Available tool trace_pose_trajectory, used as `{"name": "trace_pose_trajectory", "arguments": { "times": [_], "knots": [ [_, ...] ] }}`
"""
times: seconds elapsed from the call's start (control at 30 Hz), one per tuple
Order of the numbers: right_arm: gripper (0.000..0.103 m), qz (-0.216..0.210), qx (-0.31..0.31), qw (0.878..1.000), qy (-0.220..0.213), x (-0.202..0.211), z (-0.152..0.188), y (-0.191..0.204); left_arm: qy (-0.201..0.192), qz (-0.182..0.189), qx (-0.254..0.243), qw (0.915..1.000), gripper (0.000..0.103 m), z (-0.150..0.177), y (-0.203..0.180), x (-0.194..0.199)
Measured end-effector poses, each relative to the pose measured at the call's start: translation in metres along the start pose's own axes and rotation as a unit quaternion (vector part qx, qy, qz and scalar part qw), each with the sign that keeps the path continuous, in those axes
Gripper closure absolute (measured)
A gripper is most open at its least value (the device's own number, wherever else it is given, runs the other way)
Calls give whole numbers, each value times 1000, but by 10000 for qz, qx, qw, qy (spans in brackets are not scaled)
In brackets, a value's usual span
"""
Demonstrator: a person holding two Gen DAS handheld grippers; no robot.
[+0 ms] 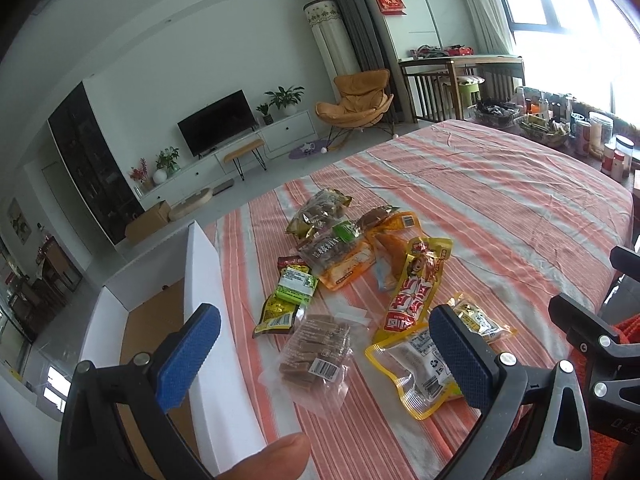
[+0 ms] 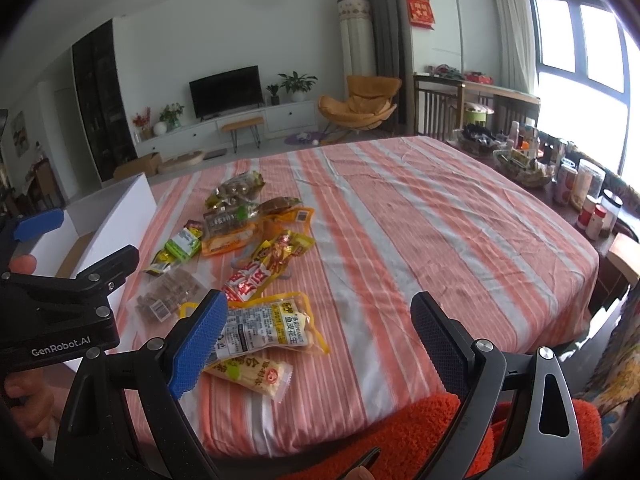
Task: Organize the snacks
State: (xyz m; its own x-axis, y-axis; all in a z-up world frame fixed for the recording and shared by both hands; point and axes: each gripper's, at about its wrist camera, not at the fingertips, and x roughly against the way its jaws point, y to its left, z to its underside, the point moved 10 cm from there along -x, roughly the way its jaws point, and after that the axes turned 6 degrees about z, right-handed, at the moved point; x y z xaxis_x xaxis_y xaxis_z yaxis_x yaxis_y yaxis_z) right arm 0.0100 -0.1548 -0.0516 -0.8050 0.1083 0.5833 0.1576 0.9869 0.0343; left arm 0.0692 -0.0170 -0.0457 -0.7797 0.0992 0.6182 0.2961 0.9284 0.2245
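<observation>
The left gripper was held wide open with nothing between its blue-padded fingers, above the near part of a table covered by an orange-and-white striped cloth. Between the two fingers a clear packet of brown bars was seen lying flat on the cloth. Just inside the right-hand finger a yellow-edged packet with a pale label was seen, partly hidden by that finger's pad. Beyond the fingertips the other snacks were scattered close together, some overlapping: a red-and-yellow packet, a green-labelled packet, an orange packet and a dark mixed packet farthest ahead. Outside the left-hand finger a white box with a brown floor was seen standing open at the table's edge, with no snack visible inside it. A fingertip of the person was visible at the bottom, beneath the gripper.

The right gripper was likewise spread wide and empty. Against its left-hand finger a yellow peanut packet was seen lying flat, with a pale yellow packet just nearer; whether the pad touched either could not be told. Nothing but bare cloth was seen ahead of its right-hand finger.
</observation>
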Motion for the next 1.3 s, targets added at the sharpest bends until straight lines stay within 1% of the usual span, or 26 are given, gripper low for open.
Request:
{"name": "trace_pose_trajectory", "arguments": {
  "times": [0.13, 0.23, 0.3, 0.4, 0.47, 0.53, 0.6, 0.67, 0.7, 0.73, 0.8, 0.83, 0.87, 0.93, 1.03, 1.1, 1.2, 1.23, 1.27, 1.3],
  "knots": [
    [8, 3, -2, 10000, -13, 0, 0, 0, 396, 280, 278, 9984, 0, 8, 2, -12],
    [8, -1, -63, 10000, -23, -1, 0, -4, 578, 292, 625, 9959, 0, 15, 12, -20],
    [8, 4, -198, 9998, -41, -2, -1, -13, 758, 422, 868, 9924, 0, 21, 19, -26],
    [8, 157, -572, 9981, -185, 0, -7, -38, 935, 416, 1134, 9883, 0, 31, 35, -32],
    [8, 253, -774, 9962, -316, 3, -12, -51, 956, 353, 1139, 9882, 0, 35, 43, -34],
    [8, 311, -928, 9943, -426, 5, -17, -62, 985, 351, 984, 9896, 0, 39, 45, -37],
    [8, 201, -972, 9944, -363, 1, -16, -63, 1033, 418, 834, 9903, 0, 43, 43, -39],
    [8, -194, -933, 9954, -47, -10, -11, -54, 1067, 551, 789, 9896, 0, 46, 40, -40],
    [8, -505, -885, 9945, 243, -20, -5, -45, 1072, 612, 805, 9891, 0, 47, 39, -40],
    [8, -824, -773, 9913, 671, -32, 4, -33, 1070, 662, 844, 9884, 0, 47, 39, -39],
    [8, -1262, -447, 9812, 1389, -49, 21, -7, 1065, 692, 923, 9876, 0, 47, 41, -39],
    [8, -1380, -179, 9766, 1643, -54, 29, 6, 1061, 686, 961, 9873, 0, 46, 44, -39],
    [8, -1442, 118, 9731, 1791, -58, 36, 19, 1059, 680, 984, 9872, 0, 46, 45, -39],
    [9, -1489, 766, 9646, 2039, -66, 48, 46, 1028, 677, 995, 9874, 0, 45, 49, -37],
    [9, -1431, 1467, 9480, 2436, -81, 69, 75, 979, 653, 956, 9884, 0, 46, 53, -32],
    [9, -1279, 1770, 9389, 2661, -93, 81, 80, 962, 652, 946, 9887, 0, 48, 54, -31],
    [9, -1009, 2360, 9214, 2918, -108, 101, 81, 1033, 721, 1000, 9870, 0, 55, 53, -31],
    [9, -872, 2502, 9195, 2904, -114, 102, 81, 1061, 770, 1019, 9861, 0, 57, 51, -33],
    [9, -728, 2537, 9216, 2845, -122, 99, 79, 1104, 837, 1027, 9850, 0, 59, 47, -34],
    [9, -681, 2436, 9263, 2794, -129, 94, 76, 1159, 904, 1020, 9839, 0, 61, 41, -37]
  ]
}}
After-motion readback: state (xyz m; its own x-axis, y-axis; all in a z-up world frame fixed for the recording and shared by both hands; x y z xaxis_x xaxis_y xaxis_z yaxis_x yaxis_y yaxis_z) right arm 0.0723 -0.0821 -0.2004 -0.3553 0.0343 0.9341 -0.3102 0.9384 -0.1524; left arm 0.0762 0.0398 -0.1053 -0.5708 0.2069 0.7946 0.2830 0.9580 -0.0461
